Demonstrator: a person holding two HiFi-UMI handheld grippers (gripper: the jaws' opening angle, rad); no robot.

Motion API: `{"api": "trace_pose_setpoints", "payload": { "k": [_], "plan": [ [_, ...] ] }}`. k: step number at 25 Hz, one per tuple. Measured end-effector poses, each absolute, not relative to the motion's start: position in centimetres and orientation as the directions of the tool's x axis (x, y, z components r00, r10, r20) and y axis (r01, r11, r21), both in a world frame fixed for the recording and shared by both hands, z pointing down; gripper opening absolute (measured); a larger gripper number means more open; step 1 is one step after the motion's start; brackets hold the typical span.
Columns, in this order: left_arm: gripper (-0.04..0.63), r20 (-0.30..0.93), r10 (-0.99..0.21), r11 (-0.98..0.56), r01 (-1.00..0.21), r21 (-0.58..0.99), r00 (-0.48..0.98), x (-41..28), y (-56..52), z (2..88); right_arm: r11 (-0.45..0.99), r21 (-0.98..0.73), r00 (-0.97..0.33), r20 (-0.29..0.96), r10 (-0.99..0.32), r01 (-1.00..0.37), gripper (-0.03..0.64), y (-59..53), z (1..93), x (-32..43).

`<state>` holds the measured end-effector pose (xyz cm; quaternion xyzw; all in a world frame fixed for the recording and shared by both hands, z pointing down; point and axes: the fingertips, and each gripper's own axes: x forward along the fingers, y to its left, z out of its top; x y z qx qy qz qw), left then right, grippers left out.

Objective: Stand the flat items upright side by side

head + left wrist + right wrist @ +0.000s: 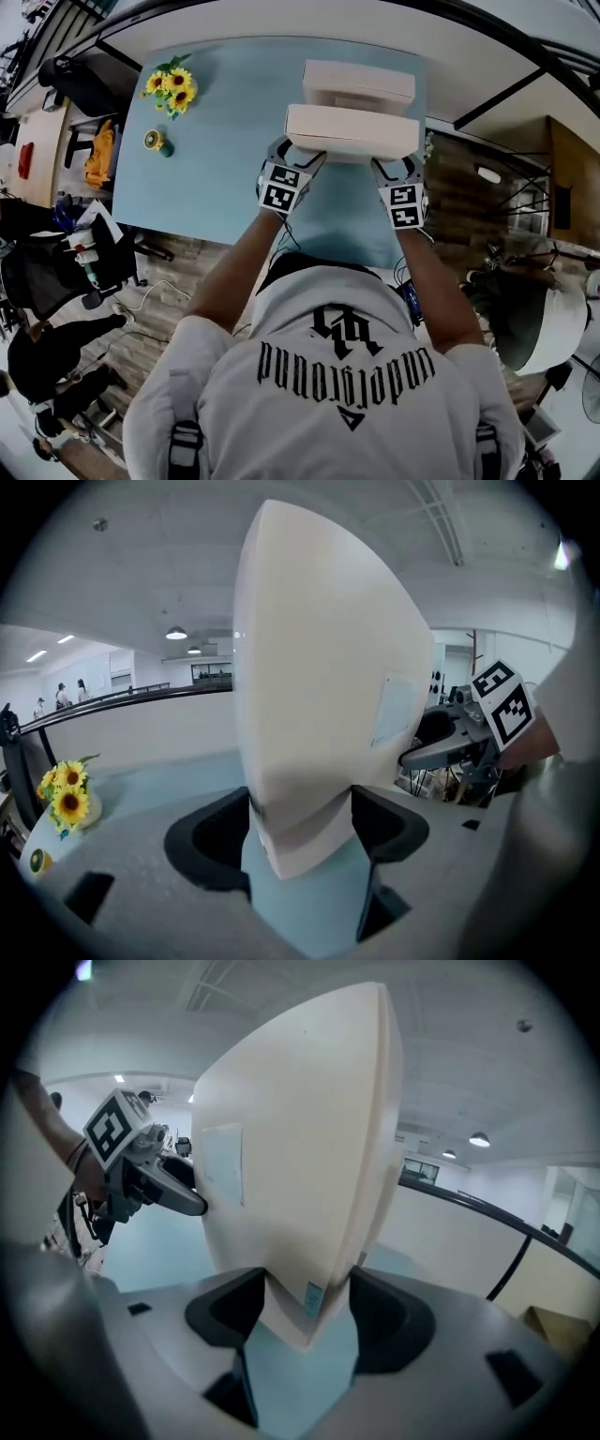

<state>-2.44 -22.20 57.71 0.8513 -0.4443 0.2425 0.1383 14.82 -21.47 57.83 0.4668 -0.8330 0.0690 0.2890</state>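
Note:
I hold a flat cream box above the light blue table, one gripper at each near corner. My left gripper is shut on its left corner, and in the left gripper view the box rises edge-on from between the jaws of the left gripper. My right gripper is shut on the right corner; the box fills the right gripper view above the right gripper. A second cream box rests on the table just beyond the held one.
A bunch of sunflowers and a small yellow-green object sit at the table's far left. The near table edge runs just below the grippers. A black railing stands beyond the table, and a dark chair sits left of it.

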Motion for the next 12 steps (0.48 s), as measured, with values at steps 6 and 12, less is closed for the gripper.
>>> {"api": "trace_pose_setpoints", "payload": {
  "k": [6, 12],
  "plan": [
    [0.35, 0.564, -0.662, -0.586, -0.81, 0.023, 0.494, -2.7, -25.2, 60.4, 0.552, 0.188, -0.372, 0.563, -0.738, -0.812, 0.284, -24.7, 59.8, 14.6],
    [0.35, 0.563, -0.653, -0.594, -0.804, 0.034, 0.507, -2.2, -27.2, 61.2, 0.537, 0.151, -0.357, 0.595, -0.72, -0.83, 0.284, -26.2, 61.6, 15.1]
  ]
}}
